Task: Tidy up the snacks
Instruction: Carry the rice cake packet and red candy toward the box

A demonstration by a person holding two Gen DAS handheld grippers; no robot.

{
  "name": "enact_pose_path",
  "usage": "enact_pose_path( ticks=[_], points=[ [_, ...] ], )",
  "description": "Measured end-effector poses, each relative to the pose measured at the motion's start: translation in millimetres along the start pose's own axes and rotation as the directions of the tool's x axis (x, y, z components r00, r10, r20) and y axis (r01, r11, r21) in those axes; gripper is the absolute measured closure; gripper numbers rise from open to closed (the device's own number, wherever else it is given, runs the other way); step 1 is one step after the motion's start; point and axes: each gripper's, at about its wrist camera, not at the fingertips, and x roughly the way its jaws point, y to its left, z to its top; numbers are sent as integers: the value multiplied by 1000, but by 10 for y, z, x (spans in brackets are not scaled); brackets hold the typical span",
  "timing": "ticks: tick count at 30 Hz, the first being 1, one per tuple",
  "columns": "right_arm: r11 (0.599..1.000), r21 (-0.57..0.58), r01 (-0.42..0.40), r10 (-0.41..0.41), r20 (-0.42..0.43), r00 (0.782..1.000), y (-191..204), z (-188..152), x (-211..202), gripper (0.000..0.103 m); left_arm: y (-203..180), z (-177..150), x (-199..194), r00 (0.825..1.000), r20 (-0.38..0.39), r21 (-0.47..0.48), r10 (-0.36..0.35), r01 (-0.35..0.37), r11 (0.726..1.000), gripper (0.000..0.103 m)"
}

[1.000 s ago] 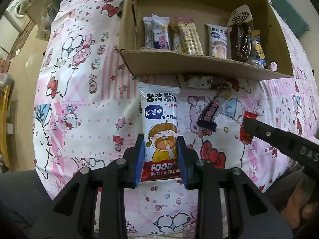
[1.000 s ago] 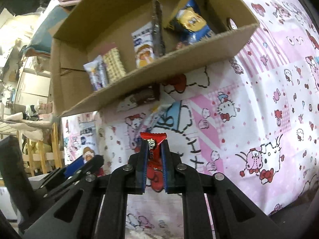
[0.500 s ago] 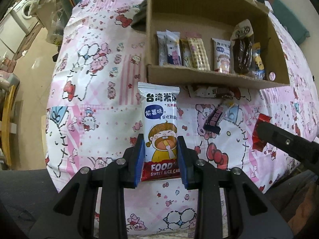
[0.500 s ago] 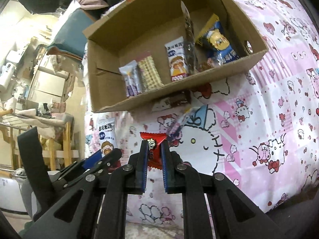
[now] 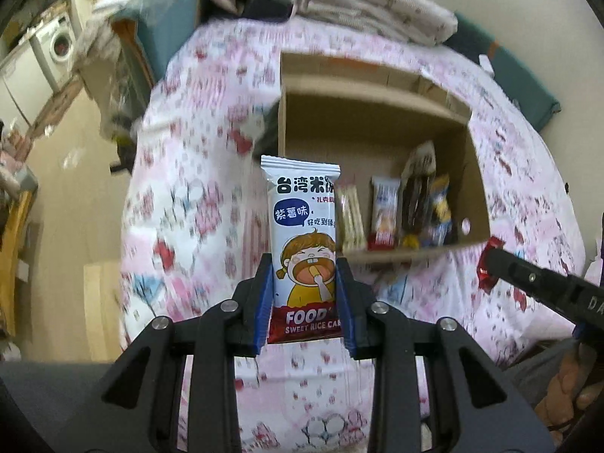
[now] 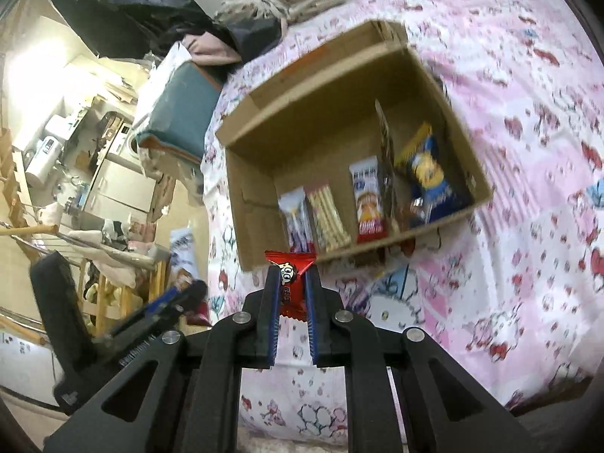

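Note:
My left gripper is shut on a white and blue sweet rice cake packet, held upright above the bed in front of the cardboard box. My right gripper is shut on a small red candy packet, held just short of the box's near wall. The box holds a row of snack packets along its near side. The right gripper with the red packet shows at the right of the left wrist view. The left gripper shows at the left of the right wrist view.
The box lies on a bed with a pink cartoon-print sheet. Piled clothes and blankets lie behind the box. A teal cushion sits at the bed's left edge. Appliances and shelves stand beyond.
Both grippers have risen and pulled back with their packets still held, so the box now sits lower and farther in view. The loose packets in front of the box are out of sight.

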Motion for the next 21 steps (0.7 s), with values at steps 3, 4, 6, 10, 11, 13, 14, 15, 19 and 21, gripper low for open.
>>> enact_pose_path(
  ticks=[3, 4, 6, 10, 11, 13, 14, 15, 19, 21],
  points=[
    [1000, 0, -2, 2, 30, 1000, -31, 153, -45, 90, -52, 219, -20, 1000, 26, 18, -1, 1, 1000, 76],
    [1000, 0, 0, 0, 36, 999, -41, 204, -49, 90, -79, 303, -8, 999, 34, 25, -1, 0, 1000, 76],
    [1000, 0, 1, -1, 44, 999, -60, 305, -70, 90, -124, 404, 29, 999, 39, 34, 0, -2, 999, 76],
    [1000, -1, 13, -13, 55, 998, -97, 495, -47, 90, -220, 534, 140, 999, 39, 59, 2, -5, 998, 76],
    [1000, -5, 16, -16, 59, 998, -104, 551, -23, 90, -248, 559, 180, 999, 38, 67, 3, -6, 998, 76],
    [1000, -12, 14, -13, 68, 998, -118, 614, 8, 90, -296, 603, 278, 999, 38, 81, 6, -9, 997, 76],
    [1000, -24, 2, 0, 84, 996, -142, 643, 44, 90, -330, 619, 352, 999, 35, 95, -1, -3, 995, 76],
    [1000, -29, -3, 5, 90, 996, -170, 649, 70, 90, -360, 619, 405, 1000, 27, 114, -11, 8, 993, 76],
    [1000, 29, -6, 3, 78, 997, -392, 629, 265, 90, -423, 585, 712, 999, 3, 145, -39, 38, 989, 76],
    [999, 50, 7, -10, 61, 998, -461, 643, 341, 90, -418, 568, 794, 999, -3, 139, -45, 45, 989, 76]
  ],
)
